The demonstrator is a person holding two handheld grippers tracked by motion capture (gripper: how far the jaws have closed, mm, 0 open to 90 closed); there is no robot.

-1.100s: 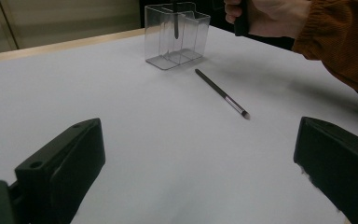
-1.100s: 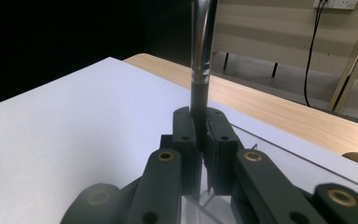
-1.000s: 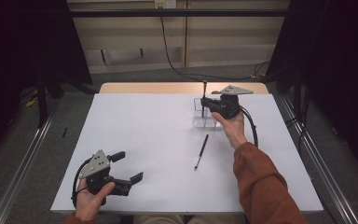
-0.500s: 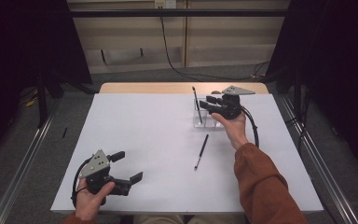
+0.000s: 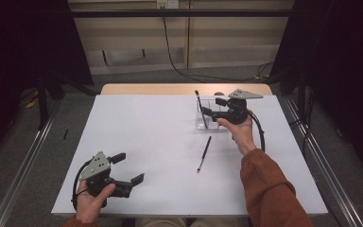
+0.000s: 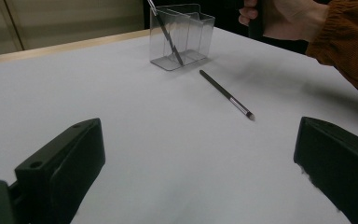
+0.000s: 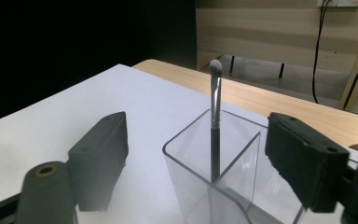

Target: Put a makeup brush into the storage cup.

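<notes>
A clear acrylic organizer (image 5: 202, 124) (image 6: 193, 28) (image 7: 193, 179) stands at the table's far right. A dark makeup brush (image 5: 199, 105) (image 6: 167, 36) (image 7: 215, 126) leans in one of its compartments, bristles up. My right gripper (image 5: 211, 107) (image 7: 198, 158) hovers at the organizer's rim; its jaws have just been opening and stand open, with the brush free between them and touched by neither pad. A second brush (image 5: 204, 153) (image 6: 226, 94) lies flat on the white table just in front of the organizer. My left gripper (image 5: 128, 168) (image 6: 196, 177) rests open at the front left, holding nothing.
The white tabletop (image 5: 151, 137) ends in a wooden strip (image 5: 160, 89) at the far edge. A black cable (image 5: 259, 132) trails from the right gripper. The person's orange sleeve (image 5: 269, 189) (image 6: 349, 42) stretches along the table's right side.
The right gripper's jaws have parted and let go of the brush. The brush, held upright over the organizer a second ago, now leans inside it. The left gripper has not moved.
</notes>
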